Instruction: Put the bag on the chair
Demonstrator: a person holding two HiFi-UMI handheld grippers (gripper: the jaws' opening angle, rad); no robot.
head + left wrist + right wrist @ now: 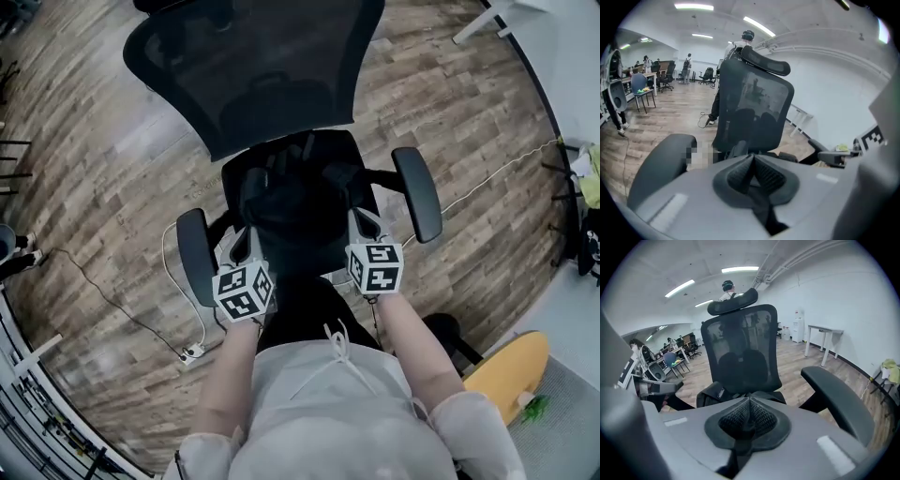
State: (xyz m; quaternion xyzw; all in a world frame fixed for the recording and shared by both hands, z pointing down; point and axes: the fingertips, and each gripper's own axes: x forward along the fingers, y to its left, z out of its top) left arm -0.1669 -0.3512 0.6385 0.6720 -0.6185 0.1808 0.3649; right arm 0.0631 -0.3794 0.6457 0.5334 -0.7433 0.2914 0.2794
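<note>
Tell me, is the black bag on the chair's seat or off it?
On: the black bag lies slumped on the seat of the office chair, just in front of its mesh backrest.

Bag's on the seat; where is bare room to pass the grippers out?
Crowded: the bag fills the chair between left armrest and right armrest. Bare wood floor lies outside each, crossed only by thin white cable.
</note>
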